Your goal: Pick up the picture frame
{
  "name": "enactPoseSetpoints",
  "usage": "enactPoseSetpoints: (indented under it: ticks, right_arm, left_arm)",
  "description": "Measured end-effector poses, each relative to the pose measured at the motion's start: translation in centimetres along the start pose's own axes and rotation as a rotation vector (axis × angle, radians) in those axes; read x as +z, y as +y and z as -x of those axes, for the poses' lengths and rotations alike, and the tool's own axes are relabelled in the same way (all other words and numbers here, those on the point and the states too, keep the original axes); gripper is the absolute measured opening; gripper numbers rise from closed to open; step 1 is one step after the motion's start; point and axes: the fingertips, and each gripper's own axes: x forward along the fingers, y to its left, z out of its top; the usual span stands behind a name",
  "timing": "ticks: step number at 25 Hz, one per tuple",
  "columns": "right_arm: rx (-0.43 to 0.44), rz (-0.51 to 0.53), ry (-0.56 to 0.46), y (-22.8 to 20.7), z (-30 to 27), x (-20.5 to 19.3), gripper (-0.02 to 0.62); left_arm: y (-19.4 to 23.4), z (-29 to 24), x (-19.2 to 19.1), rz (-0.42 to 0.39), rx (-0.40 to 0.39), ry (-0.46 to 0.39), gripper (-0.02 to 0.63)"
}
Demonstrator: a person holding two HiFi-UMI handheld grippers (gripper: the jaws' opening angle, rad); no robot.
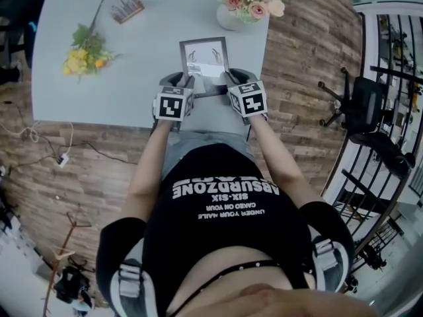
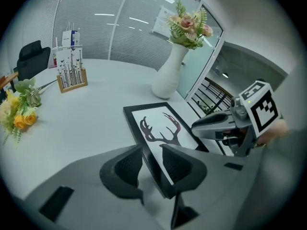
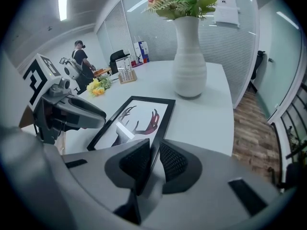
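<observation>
A black picture frame [image 1: 205, 58] with an antler print lies flat on the pale grey table [image 1: 99, 91], close to the near edge. My left gripper [image 1: 182, 80] is at its near left corner. In the left gripper view the frame's left edge [image 2: 156, 164] runs between the jaws with a gap showing, so the left gripper [image 2: 151, 163] is open. My right gripper [image 1: 231, 78] is at the near right corner. In the right gripper view the frame's [image 3: 136, 119] right edge passes between the parted jaws of the right gripper [image 3: 154, 161], unpressed.
A white vase of pink flowers [image 1: 248, 5] stands just beyond the frame to the right. A yellow flower bunch [image 1: 86, 51] and a small card holder [image 1: 127, 6] lie at the left. An office chair [image 1: 360, 104] stands on the wooden floor at right.
</observation>
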Motion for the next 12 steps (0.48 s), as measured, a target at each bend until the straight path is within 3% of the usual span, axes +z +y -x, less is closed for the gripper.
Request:
enactPoseSetpoints:
  ticks: [12]
  right_arm:
    - [0.020, -0.031, 0.048, -0.1, -0.7, -0.4, 0.084]
  left_arm:
    - [1.1, -1.9, -1.4, 0.003, 0.035, 0.062, 0.121]
